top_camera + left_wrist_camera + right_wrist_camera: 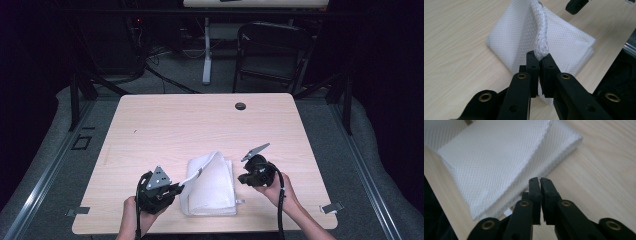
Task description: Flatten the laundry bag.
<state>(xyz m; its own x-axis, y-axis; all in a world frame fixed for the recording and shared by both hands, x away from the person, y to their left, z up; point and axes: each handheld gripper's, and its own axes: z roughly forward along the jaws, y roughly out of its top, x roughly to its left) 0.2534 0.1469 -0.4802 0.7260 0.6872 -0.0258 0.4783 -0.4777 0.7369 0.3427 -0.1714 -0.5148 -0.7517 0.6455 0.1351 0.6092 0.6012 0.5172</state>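
Note:
A folded white towel [212, 192] lies on the wooden table [200, 125] near its front edge. My left gripper [181, 188] is at the towel's left side, shut on a bunched edge of the top layer, which it holds lifted off the stack. In the left gripper view the pads [533, 65] pinch that rolled edge of the towel [566, 42]. My right gripper [242, 178] hovers just right of the towel, shut with nothing between its fingers. In the right gripper view the gripper [540, 181] points at the towel [494, 157] by its thick folded side.
A dark round grommet [240, 106] sits near the table's far edge. Metal clips [331, 207] stick out at the front corners. A black folding chair [272, 50] and a white desk leg [207, 50] stand on the floor beyond the table.

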